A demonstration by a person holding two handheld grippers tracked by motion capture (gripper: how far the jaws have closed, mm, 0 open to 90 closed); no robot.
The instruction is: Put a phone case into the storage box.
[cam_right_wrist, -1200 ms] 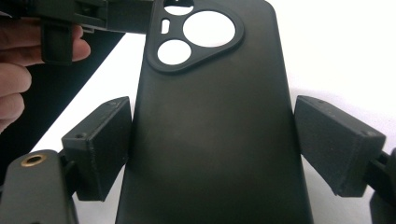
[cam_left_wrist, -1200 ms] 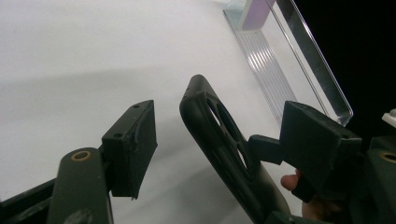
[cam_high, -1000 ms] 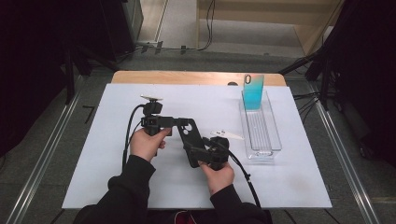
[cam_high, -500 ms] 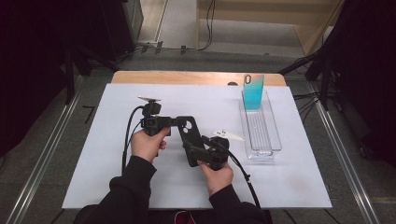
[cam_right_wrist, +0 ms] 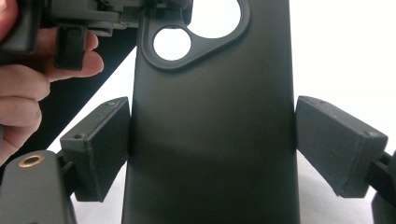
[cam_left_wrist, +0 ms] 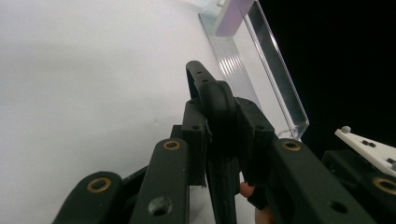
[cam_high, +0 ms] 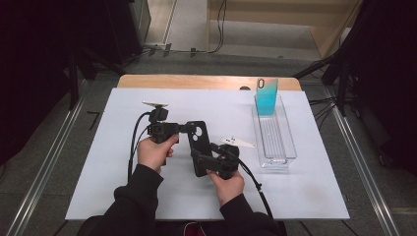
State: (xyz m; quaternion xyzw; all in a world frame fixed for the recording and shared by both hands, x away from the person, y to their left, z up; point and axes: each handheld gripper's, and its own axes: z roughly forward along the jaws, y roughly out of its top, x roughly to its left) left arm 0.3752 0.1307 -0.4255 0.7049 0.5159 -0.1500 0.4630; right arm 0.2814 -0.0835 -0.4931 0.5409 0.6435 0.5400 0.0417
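The case (cam_high: 199,147), black with a camera cut-out, is held above the bench (cam_high: 98,167) between both tools. The left gripper (cam_high: 183,128) is clamped on its top edge. At the right gripper (cam_high: 204,160), the jaws flank its sides, the right one apart. It is judged light, flexible and best gripped by the edges.

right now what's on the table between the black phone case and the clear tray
In the high view, bare white table and a small white plate lie between the black phone case and the clear tray.
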